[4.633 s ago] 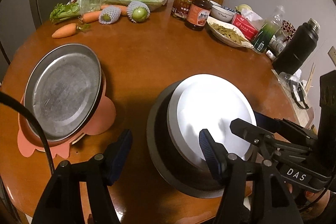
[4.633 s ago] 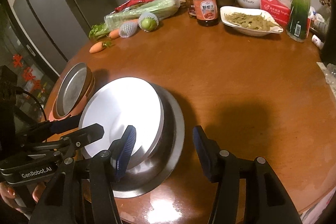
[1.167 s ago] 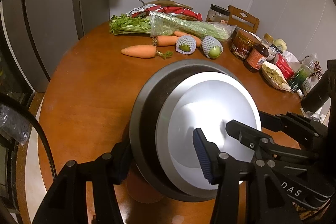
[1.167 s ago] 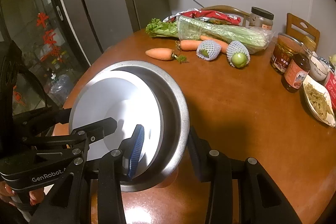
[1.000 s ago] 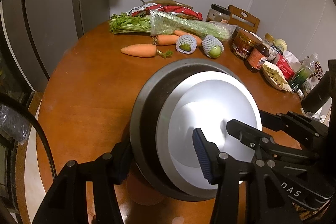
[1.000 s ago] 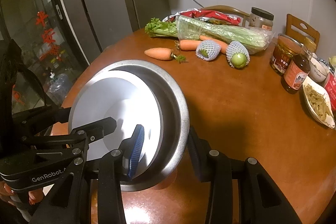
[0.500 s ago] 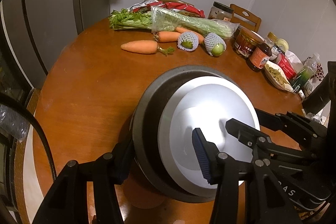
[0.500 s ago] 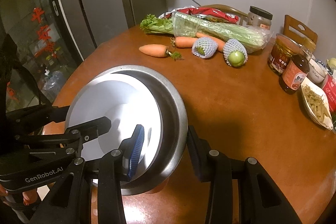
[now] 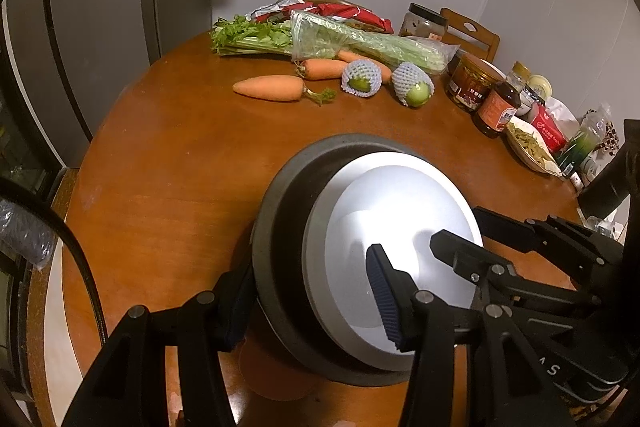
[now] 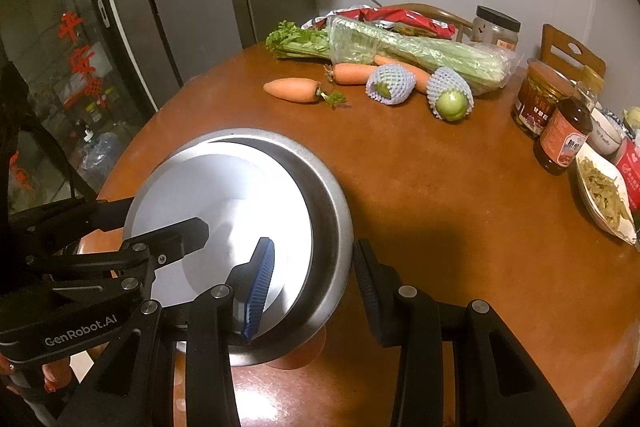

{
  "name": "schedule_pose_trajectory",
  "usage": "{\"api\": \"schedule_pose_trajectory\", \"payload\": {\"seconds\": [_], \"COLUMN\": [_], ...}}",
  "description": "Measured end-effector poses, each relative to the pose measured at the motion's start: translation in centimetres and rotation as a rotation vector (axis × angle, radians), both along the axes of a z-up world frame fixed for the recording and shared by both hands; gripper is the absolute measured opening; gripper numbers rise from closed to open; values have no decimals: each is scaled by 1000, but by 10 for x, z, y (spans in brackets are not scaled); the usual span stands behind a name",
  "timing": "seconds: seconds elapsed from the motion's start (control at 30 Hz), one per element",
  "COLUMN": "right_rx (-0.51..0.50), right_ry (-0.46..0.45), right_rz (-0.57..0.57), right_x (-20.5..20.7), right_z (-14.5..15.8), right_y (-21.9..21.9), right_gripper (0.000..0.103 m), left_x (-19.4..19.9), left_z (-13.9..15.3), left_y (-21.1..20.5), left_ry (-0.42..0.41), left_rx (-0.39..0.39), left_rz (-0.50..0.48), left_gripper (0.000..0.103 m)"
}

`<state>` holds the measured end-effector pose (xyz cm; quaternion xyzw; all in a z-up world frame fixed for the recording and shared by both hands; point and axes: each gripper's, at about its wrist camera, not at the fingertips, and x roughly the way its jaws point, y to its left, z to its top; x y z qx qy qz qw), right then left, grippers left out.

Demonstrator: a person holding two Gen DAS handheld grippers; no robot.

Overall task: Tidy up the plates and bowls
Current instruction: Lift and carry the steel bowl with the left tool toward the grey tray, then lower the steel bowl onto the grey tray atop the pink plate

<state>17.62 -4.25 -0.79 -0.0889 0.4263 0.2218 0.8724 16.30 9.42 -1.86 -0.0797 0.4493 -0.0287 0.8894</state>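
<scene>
A steel bowl (image 9: pixel 280 227) with a white plate (image 9: pixel 400 227) nested inside it hangs tilted just over a pink dish (image 9: pixel 276 379) near the table's left edge. My left gripper (image 9: pixel 308 303) is shut on the bowl's near side, one finger outside the wall and one on the white plate. From the opposite side my right gripper (image 10: pixel 314 283) is shut on the same steel bowl (image 10: pixel 332 211), its inner pad on the white plate (image 10: pixel 224 195). Only a sliver of the pink dish (image 10: pixel 300 351) shows beneath the bowl.
Carrots (image 9: pixel 272 89), bagged celery (image 9: pixel 360 41) and netted green fruits (image 9: pixel 414 85) lie at the far side of the round wooden table (image 9: pixel 180 167). Jars, a sauce bottle (image 9: pixel 496 111) and a dish of food (image 9: pixel 528 147) line the right. A fridge (image 10: pixel 160 7) stands at the left.
Since the oldest frames the bowl with the white plate has been lifted and carried left, over the pink dish. Over the last second it has barely moved.
</scene>
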Motion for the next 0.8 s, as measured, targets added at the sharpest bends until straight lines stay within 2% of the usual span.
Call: {"api": "schedule_pose_trajectory", "payload": {"seconds": [0.63,0.8], "right_rx": [-12,-18], "right_ry": [0,-5], "right_rz": [-3,-7], "right_x": [-2,-2], "right_z": [3,4], "right_y": [-3,-3], "right_gripper": [43,43], "left_x": [-1,-4], "left_z": [4,10], "left_y": [1,4], "left_ry": [-18,-46], "left_rx": [4,5], "left_rz": [4,19], "left_gripper": [53,56]}}
